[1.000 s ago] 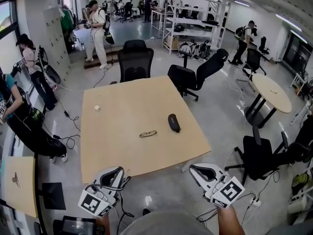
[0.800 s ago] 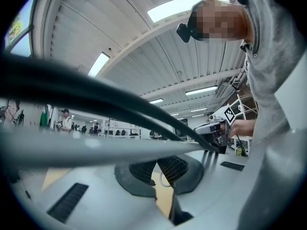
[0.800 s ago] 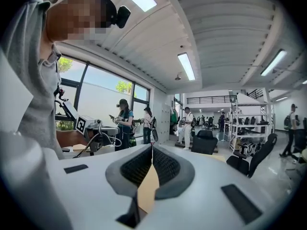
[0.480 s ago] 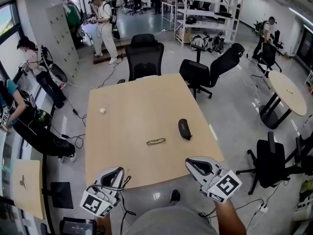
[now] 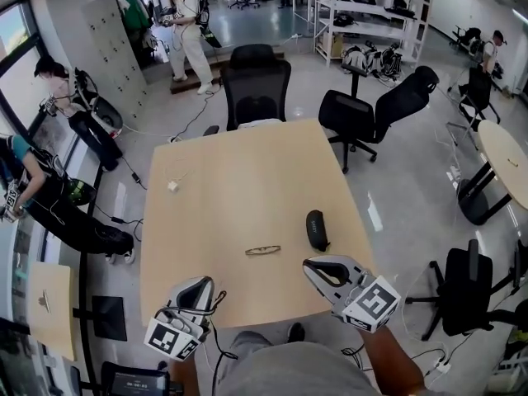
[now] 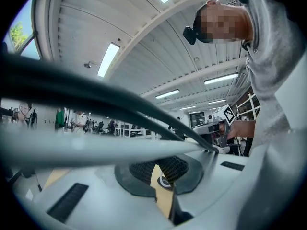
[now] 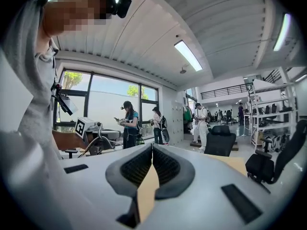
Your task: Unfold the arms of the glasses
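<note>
Head view puts the left gripper (image 5: 196, 285) over the near edge of the light wooden square table (image 5: 231, 163). Its jaws are pressed together with nothing between them. The left gripper view agrees, with a pale grey cable (image 6: 96, 143) crossing in front. Further in, on the table's near half, lie the thin dark-framed glasses (image 5: 262, 250). They look folded flat, though they are too small to be sure, and they are apart from both grippers. Near them on the right lies a black oval glasses case (image 5: 317, 230). The right gripper (image 5: 316, 268) hovers near the case's near end, jaws closed and empty. Nothing of the task is done. Both arms are left to unfold, and neither gripper has taken hold of the frame yet.
</note>
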### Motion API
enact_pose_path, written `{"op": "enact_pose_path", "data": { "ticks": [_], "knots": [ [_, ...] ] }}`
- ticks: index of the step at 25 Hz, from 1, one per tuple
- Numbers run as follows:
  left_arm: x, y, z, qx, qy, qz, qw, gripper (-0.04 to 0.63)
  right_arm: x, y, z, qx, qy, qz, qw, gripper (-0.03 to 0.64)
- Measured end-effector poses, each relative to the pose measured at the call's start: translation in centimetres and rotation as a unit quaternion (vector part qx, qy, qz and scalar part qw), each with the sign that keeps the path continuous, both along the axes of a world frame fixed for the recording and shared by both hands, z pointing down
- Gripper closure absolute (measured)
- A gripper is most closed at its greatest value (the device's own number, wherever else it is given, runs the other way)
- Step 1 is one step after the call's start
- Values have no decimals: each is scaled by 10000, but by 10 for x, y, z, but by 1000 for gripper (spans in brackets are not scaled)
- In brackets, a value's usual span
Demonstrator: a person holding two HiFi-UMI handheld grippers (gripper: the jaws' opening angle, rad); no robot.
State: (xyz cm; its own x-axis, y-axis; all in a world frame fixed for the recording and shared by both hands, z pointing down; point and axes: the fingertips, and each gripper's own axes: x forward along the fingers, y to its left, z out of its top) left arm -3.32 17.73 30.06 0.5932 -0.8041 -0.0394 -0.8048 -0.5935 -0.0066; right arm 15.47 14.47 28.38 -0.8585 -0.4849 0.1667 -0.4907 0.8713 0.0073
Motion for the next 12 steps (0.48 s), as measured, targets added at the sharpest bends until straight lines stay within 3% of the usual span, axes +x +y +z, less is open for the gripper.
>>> {"op": "enact_pose_path", "data": {
  "ticks": [5,9,12],
  "knots": [
    [3,-26,34,-351,-157,-4,9993,589,0,-37,29,-371,-66,29,9993,607],
    [-9,-76,67,-600,-29,-4,9982,589,-17,-79,59,-589,167,82,9981,607],
    [-15,-111,99,-842,-137,124,9963,589,-35,-104,83,-760,337,153,9964,607]
  ]
}}
